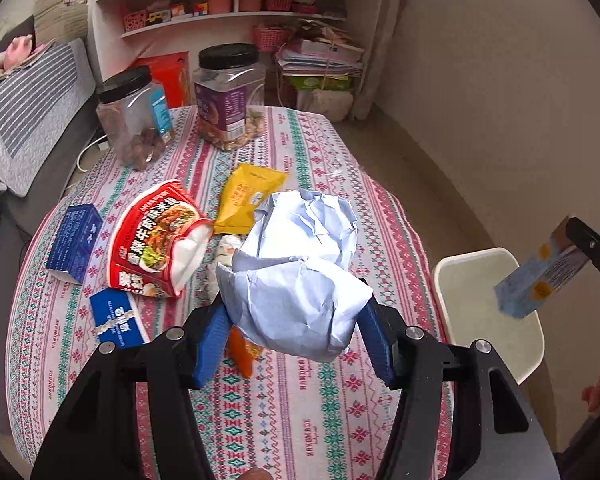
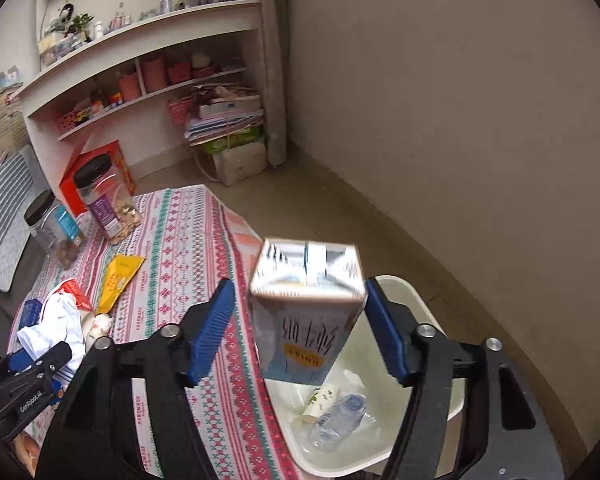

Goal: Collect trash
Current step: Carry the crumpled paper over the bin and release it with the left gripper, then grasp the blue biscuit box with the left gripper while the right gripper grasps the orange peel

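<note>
A crumpled ball of pale blue paper (image 1: 300,276) sits between the blue pads of my left gripper (image 1: 296,308), which is shut on it above the patterned tablecloth (image 1: 300,412). In the right wrist view, a blue and white carton (image 2: 304,316) hangs between the fingers of my right gripper (image 2: 300,286), over the white bin (image 2: 432,300). The left pad (image 2: 212,328) stands clear of the carton, so the grip is open. From the left wrist view, the carton (image 1: 540,280) shows over the bin (image 1: 476,254).
On the table lie a red noodle wrapper (image 1: 156,240), a yellow packet (image 1: 244,200), two blue boxes (image 1: 74,240) and an orange scrap (image 1: 242,354). Two black-lidded jars (image 1: 228,96) stand at the far edge. A plastic bottle (image 2: 336,420) lies in the bin.
</note>
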